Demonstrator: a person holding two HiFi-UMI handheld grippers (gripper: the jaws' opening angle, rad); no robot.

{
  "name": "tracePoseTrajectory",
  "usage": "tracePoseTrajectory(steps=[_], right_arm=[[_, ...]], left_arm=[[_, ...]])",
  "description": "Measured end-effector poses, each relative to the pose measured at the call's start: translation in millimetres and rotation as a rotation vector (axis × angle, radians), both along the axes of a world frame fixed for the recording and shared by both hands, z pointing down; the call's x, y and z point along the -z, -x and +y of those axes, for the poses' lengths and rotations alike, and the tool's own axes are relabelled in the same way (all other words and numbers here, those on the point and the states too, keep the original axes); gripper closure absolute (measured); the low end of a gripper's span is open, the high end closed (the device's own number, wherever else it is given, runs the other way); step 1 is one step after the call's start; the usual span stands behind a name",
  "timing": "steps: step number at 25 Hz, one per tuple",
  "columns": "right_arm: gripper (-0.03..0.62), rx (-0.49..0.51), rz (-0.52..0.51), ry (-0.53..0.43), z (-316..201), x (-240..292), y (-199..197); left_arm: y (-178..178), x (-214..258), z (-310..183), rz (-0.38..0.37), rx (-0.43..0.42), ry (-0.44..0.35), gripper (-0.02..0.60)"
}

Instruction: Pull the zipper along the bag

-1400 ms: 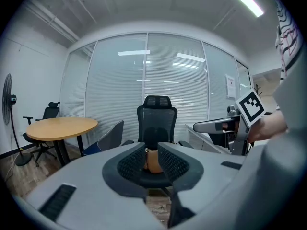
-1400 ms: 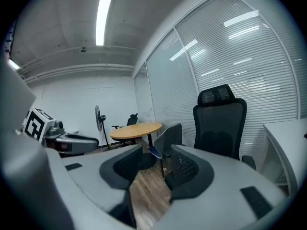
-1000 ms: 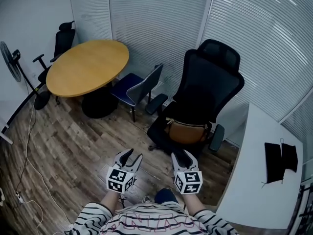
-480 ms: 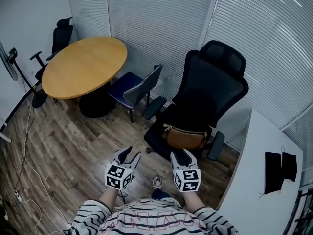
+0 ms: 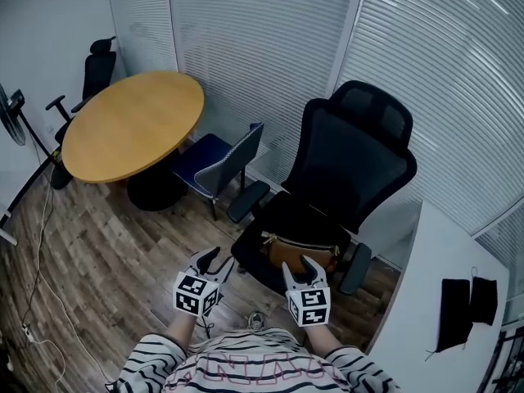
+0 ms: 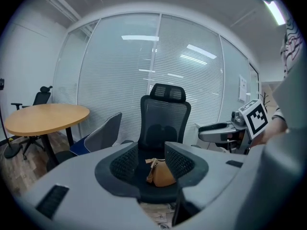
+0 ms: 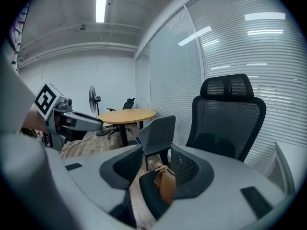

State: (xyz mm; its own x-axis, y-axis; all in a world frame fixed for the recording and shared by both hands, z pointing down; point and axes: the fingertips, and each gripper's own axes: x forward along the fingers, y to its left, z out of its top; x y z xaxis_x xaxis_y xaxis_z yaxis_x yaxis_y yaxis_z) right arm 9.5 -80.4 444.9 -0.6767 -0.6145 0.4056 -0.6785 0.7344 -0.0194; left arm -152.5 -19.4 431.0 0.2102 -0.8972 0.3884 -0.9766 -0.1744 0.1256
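Resting on one office chair (image 5: 356, 166), one brown bag (image 5: 282, 250), left gripper (image 5: 214, 260), right gripper (image 5: 299, 263), both with fingers apart, empty.

bag (image 5: 300, 252): tan-brown, small | lying on black office chair (image 5: 344, 170) seat | zipper: too small to tell

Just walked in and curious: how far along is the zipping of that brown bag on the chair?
Nothing looks done yet: the brown bag lies untouched on the seat of the black chair, its zipper too small to read. In hand: the left gripper and right gripper are held out toward it, jaws open and empty. Left: reach the bag, grip the zipper pull, draw it along.
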Motion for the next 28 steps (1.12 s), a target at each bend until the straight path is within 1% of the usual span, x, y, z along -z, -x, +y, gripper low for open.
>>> tracePoseTrajectory(steps=[6, 11, 14, 18, 22, 25, 28], right_arm=[[0.418, 0.052, 0.032, -0.009, -26.8, -10.7, 4.7], [0.418, 0.066, 0.068, -0.032, -45.5, -20.3, 14.7], [0.418, 0.051, 0.082, -0.019, -53.5, -27.9, 21.3], [0.418, 0.023, 0.127, 0.000, -55.2, -48.5, 27.3], [0.418, 0.031, 0.197, -0.026, -64.6, -67.8, 39.2], [0.418, 0.028, 0.246, -0.030, -69.8, -86.0, 47.2], [0.418, 0.048, 0.298, -0.050, -74.6, -106.3, 56.0]], left_arm=[[6.3, -18.5, -29.7, 0.076, 0.035, 0.043, 0.431], [18.8, -34.3, -52.7, 0.165, 0.051, 0.073, 0.431], [21.9, -45.5, -66.6, 0.210, 0.021, 0.099, 0.431], [23.7, -67.5, -84.0, 0.271, -0.028, 0.155, 0.431], [25.2, -90.2, -106.2, 0.318, -0.080, 0.204, 0.431], [24.0, -107.1, -118.2, 0.340, -0.127, 0.241, 0.431], [22.6, -127.1, -129.7, 0.359, -0.163, 0.274, 0.431]])
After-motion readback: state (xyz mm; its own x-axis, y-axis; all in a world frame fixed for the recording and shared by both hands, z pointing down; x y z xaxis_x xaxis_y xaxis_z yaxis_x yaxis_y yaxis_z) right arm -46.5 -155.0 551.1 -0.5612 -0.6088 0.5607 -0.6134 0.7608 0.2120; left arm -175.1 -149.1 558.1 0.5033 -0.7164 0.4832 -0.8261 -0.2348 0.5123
